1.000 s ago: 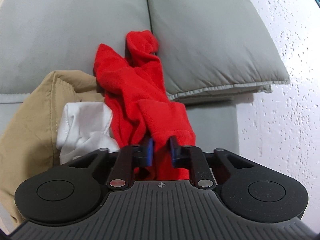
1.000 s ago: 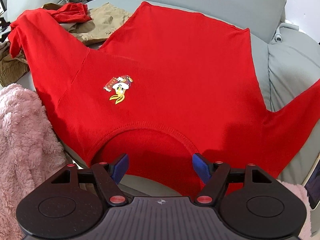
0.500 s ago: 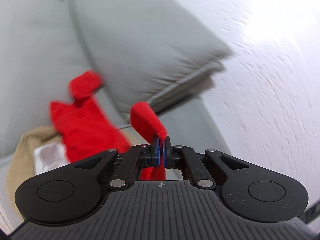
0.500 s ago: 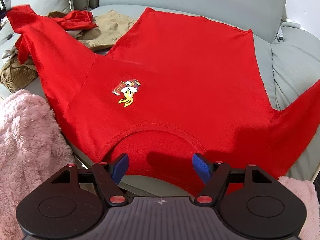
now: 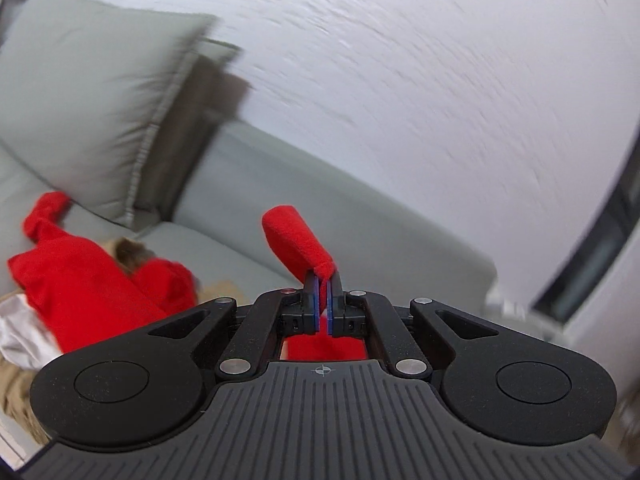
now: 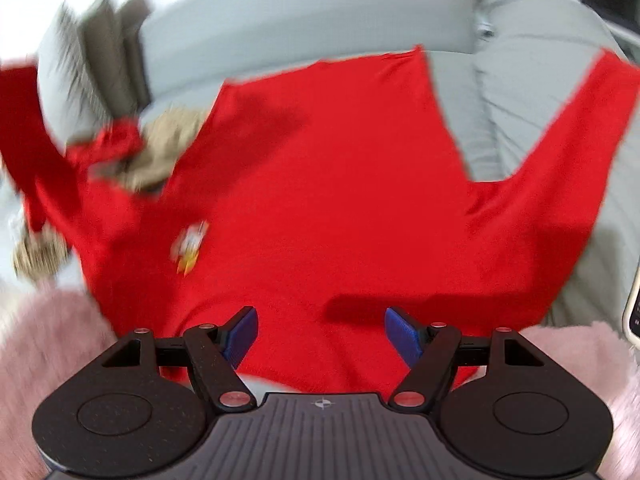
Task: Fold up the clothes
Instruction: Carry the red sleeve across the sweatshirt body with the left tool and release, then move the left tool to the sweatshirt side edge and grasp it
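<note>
left gripper (image 5: 323, 280) pinches the red sleeve (image 5: 294, 240) — right gripper (image 6: 320, 330) gapes, empty.

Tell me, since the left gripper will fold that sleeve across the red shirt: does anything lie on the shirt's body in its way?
Nothing visible lies on the red shirt body. The tan clothes sit beside its far left edge. The left gripper is shut on the sleeve; the open right gripper hovers near the collar.

Grey sofa (image 6: 304, 12), cushion (image 5: 92, 92), white wall (image 5: 420, 80).
</note>
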Motion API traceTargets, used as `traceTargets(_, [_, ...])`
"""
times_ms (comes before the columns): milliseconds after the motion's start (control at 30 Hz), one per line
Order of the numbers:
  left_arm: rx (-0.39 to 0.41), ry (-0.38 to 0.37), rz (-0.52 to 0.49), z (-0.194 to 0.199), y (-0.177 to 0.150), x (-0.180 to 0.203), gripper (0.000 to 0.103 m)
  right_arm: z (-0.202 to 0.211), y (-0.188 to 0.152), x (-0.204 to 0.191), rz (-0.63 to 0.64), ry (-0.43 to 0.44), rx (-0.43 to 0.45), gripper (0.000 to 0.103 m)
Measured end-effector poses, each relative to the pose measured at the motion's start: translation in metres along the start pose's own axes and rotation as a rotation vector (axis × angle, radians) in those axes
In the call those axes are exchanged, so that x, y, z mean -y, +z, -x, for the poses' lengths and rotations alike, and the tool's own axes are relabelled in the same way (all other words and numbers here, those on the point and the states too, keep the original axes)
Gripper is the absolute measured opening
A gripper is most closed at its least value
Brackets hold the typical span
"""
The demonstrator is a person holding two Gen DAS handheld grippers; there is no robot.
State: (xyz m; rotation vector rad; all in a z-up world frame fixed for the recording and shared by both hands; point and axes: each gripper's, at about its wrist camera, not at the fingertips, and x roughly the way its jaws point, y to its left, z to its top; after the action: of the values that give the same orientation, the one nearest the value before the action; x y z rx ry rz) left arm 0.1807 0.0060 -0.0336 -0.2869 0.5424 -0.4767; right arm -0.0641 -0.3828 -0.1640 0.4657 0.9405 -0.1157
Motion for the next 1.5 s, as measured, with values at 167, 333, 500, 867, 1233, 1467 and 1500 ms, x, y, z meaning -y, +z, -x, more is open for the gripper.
traceTargets(167, [-0.073, 0.015, -0.118, -0.019, -0.049, 0.068, 0.002, 0.017, -0.002, 0.064, -0.253, 0.209, 0.073, 0.07])
traceTargets(333, [-0.196, -0.006, -0.251, -0.053, -0.111, 0.139, 0.002, 0.037, -0.021, 0.091, -0.368, 0.311, 0.192, 0.066])
traceTargets(500, [-0.248, -0.057, -0.397, -0.078, -0.161, 0.213, 0.003, 0.045, -0.024, 0.093, -0.335, 0.27, 0.202, 0.066])
traceTargets(867, [-0.378, -0.064, -0.667, -0.141, -0.244, 0.334, 0.029, 0.056, -0.031, 0.115, -0.391, 0.336, 0.242, 0.065])
traceTargets(1233, [-0.463, -0.092, -0.649, -0.133, -0.248, 0.31, 0.065, 0.06, -0.035, 0.118, -0.393, 0.379, 0.253, 0.07])
traceTargets(1467, [-0.358, 0.008, -0.498, -0.112, -0.197, 0.244, 0.068, 0.054, -0.029, 0.107, -0.343, 0.314, 0.215, 0.068])
traceTargets(1500, [-0.357, 0.034, -0.47, -0.111, -0.192, 0.228, 0.068, 0.053, -0.028, 0.105, -0.332, 0.298, 0.208, 0.068])
